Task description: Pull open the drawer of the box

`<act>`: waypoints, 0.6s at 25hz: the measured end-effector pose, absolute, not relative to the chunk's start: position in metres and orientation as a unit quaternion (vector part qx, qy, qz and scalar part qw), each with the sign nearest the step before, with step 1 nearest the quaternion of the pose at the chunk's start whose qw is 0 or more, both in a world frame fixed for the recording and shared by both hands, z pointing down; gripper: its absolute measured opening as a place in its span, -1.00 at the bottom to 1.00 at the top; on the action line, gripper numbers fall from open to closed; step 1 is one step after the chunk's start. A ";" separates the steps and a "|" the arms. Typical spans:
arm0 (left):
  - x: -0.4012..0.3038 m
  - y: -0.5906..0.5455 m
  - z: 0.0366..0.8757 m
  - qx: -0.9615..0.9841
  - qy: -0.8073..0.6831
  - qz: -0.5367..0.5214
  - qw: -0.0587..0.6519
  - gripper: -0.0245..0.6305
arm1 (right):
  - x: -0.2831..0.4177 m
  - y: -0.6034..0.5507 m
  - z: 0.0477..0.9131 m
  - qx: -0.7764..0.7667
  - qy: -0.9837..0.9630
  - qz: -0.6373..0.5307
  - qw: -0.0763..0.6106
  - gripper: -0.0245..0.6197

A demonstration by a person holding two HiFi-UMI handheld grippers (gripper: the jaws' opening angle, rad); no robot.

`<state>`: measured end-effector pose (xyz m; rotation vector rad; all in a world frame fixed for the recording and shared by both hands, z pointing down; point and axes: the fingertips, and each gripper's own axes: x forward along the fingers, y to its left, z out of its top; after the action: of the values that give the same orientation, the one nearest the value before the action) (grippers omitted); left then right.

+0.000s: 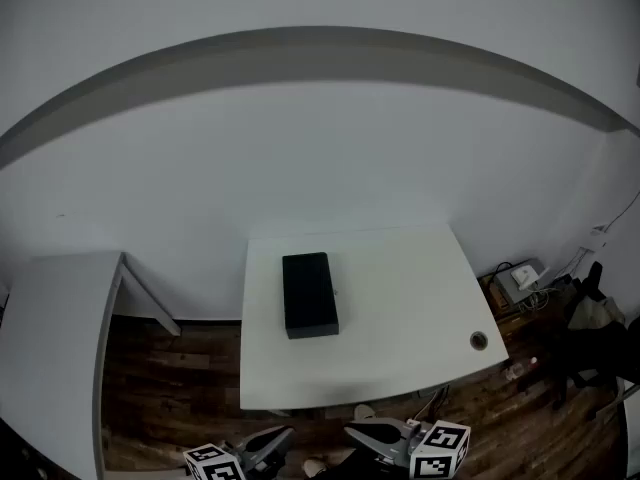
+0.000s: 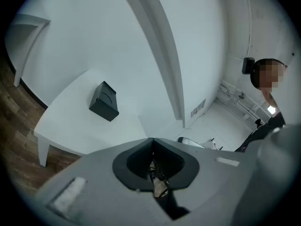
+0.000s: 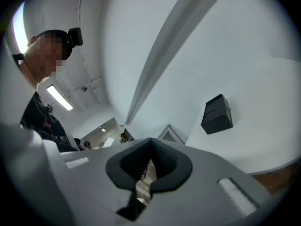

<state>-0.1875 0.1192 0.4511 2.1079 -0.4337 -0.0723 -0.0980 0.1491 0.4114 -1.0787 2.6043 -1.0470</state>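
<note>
Black and oblong, the box [image 1: 310, 295] lies on the white table [image 1: 400, 268], on the left half of the top, with its long side running away from us. It lies flat, with bare tabletop all round it. From the head view it reads as one closed block, and we cannot pick out the drawer front on it.

We hold both grippers low at the bottom of the head view, in front of the table's near edge and over the wood floor [image 1: 170, 388], well apart from the box. The left gripper [image 1: 288, 432] has its jaws pressed together with nothing between them; in its own view the left gripper [image 2: 153, 140] shows the two dark pads meeting in one seam, with the box [image 2: 104, 101] far off on the table [image 2: 70, 126]. The right gripper [image 1: 350, 430] is likewise clenched and empty; in its own view the pads [image 3: 162, 157] close on each other, and the box [image 3: 217, 114] sits well beyond them.

Each gripper's marker cube [image 1: 440, 450] shows near the bottom edge. A round grommet [image 1: 479, 340] sits near the table's right front corner. A second white table [image 1: 50, 338] stands to the left, apart from the first.
</note>
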 end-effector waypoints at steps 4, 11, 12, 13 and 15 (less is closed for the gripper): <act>-0.188 0.118 0.453 0.861 -0.177 -0.028 0.475 -0.91 | -0.101 0.149 0.408 -0.356 0.864 -0.350 0.066 -0.91; -0.187 0.118 0.453 0.861 -0.178 -0.027 0.477 -0.91 | -0.098 0.147 0.411 -0.361 0.865 -0.342 0.065 -0.91; -0.187 0.118 0.454 0.860 -0.178 -0.027 0.477 -0.91 | -0.097 0.147 0.411 -0.362 0.865 -0.342 0.066 -0.91; -0.187 0.118 0.454 0.859 -0.178 -0.027 0.478 -0.91 | -0.096 0.146 0.410 -0.362 0.864 -0.342 0.068 -0.91; -0.187 0.118 0.455 0.858 -0.178 -0.028 0.480 -0.91 | -0.097 0.146 0.408 -0.359 0.863 -0.347 0.073 -0.91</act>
<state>-0.1867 0.1180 0.4548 2.0938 -0.4338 -0.0678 -0.0965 0.1460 0.4078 -1.0788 2.5936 -1.0411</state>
